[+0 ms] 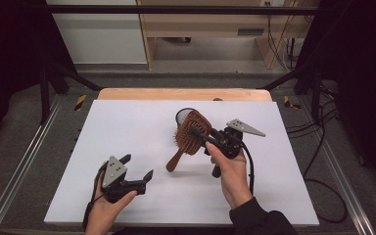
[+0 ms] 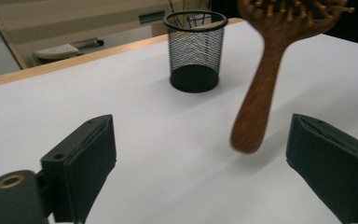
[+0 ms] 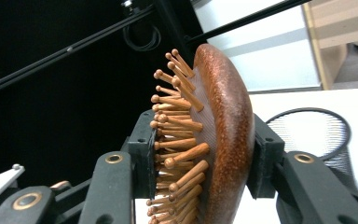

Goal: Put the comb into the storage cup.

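The left tool [image 1: 138, 168] is held with jaws spread wide and nothing between them, left of the hairbrush [image 1: 190, 137]. The hairbrush is clamped by its head in the right tool [image 1: 201, 135], lifted above the table [image 1: 127, 132], just in front of the mesh cup [image 1: 182, 115].

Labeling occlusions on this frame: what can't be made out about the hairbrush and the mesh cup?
- High view: the mesh pen cup sits mostly behind the wooden hairbrush; its contents can't be told.
- Left gripper view: the brush head is cut off by the top edge; the handle tip is blurred.
- Right gripper view: the brush handle is out of frame below; the right gripper fingers cover the lower head.
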